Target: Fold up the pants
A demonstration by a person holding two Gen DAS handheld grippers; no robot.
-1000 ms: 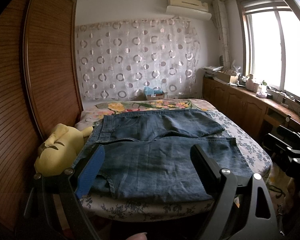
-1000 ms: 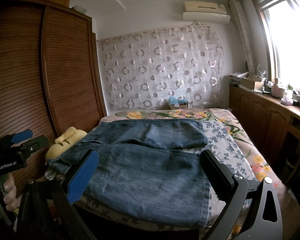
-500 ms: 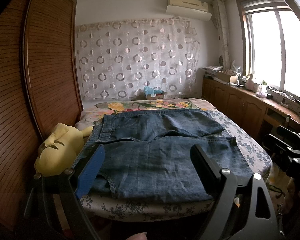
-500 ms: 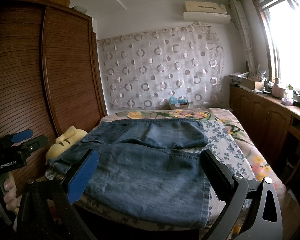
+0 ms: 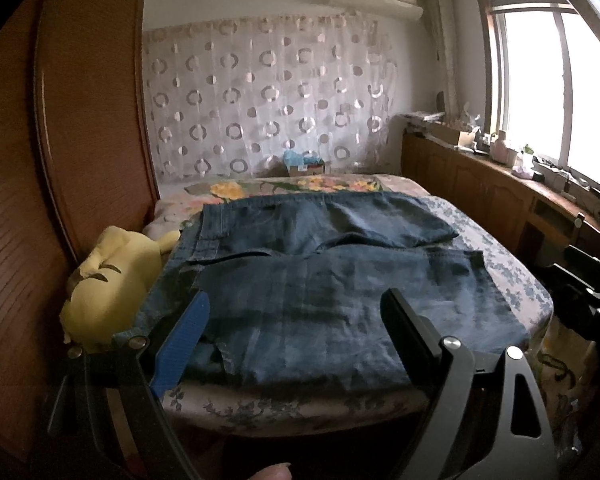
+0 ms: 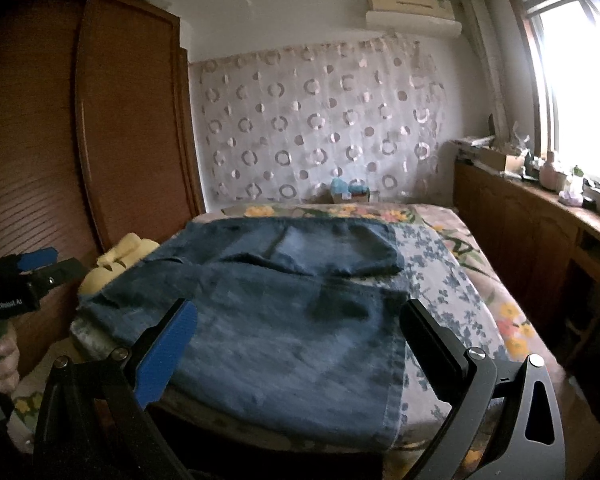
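Left wrist view nearer jeans [image 5: 332, 300], left tool [image 5: 296, 320] wide apart

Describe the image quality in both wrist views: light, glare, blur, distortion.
Left wrist view: the window is blown out, the jeans evenly lit, the wardrobe dim and bowed by the fisheye. Right wrist view: the window glares harder, and the jeans are smeared by blur.

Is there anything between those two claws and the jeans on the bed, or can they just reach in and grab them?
Nothing visible stands in the way. The jeans lie spread on the bed, and both the left claw and right claw hover open over their near edge. The yellow plush toy sits off to the side by the waistband, not in front.
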